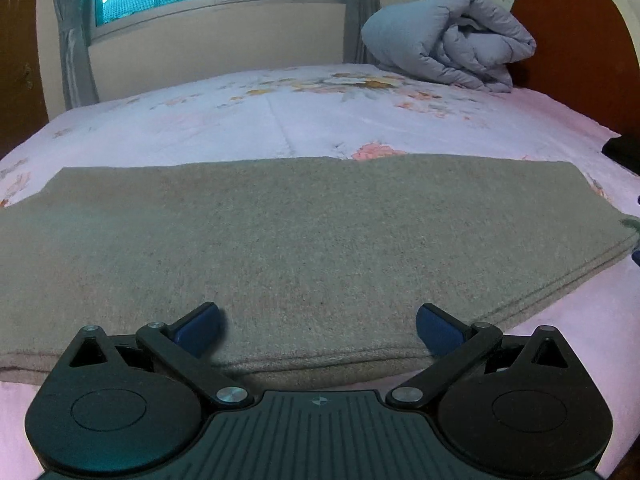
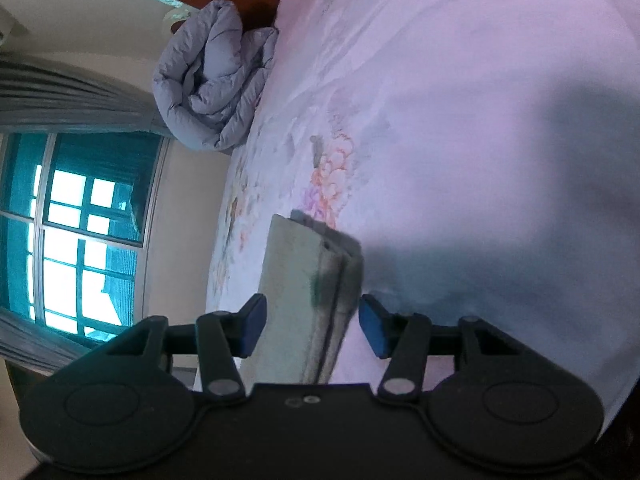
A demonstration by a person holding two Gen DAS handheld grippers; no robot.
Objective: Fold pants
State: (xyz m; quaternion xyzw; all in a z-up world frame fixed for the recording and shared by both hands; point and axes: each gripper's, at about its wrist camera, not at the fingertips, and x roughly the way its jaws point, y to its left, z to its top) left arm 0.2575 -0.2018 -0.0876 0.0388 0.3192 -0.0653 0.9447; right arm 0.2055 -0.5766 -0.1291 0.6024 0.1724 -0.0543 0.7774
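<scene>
A: Grey-brown wool cloth, the folded pants (image 1: 304, 240), lies flat on the bed (image 1: 240, 120) just ahead of the left gripper (image 1: 318, 326). Its jaws stand wide open, holding nothing.

B: And the right wrist view?

A: The right gripper (image 2: 312, 330) is rolled sideways. The pants' folded edge (image 2: 316, 292) sits between its half-open jaws; the pads do not press it.
</scene>
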